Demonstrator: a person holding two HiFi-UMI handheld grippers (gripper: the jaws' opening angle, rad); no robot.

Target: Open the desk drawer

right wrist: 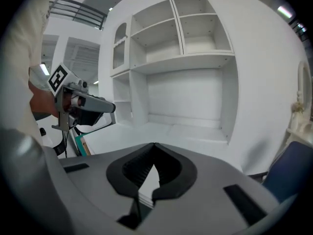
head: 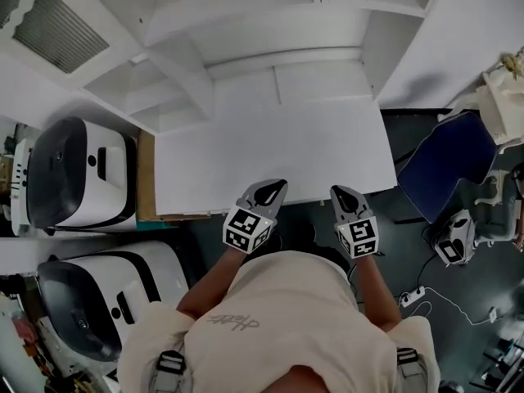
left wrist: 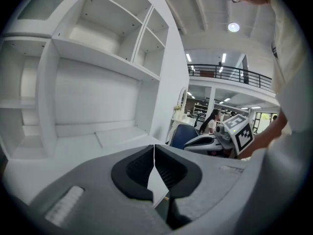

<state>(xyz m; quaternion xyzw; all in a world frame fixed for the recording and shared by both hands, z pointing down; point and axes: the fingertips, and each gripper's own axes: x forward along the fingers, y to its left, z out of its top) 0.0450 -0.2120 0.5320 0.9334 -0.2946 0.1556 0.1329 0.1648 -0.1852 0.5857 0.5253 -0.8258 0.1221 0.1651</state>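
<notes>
The smooth white desk (head: 270, 150) lies just before the grey left gripper (head: 277, 187) and grey right gripper (head: 341, 192), both with jaws pressed together on nothing; its drawer is hidden under the front edge.

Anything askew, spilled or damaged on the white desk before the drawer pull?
Nothing stands out. The white desk top is bare, and its white shelves sit square, with no spill or damage visible. The left gripper and right gripper hover at its front edge, jaws together and empty. The drawer front itself is not in view.
</notes>
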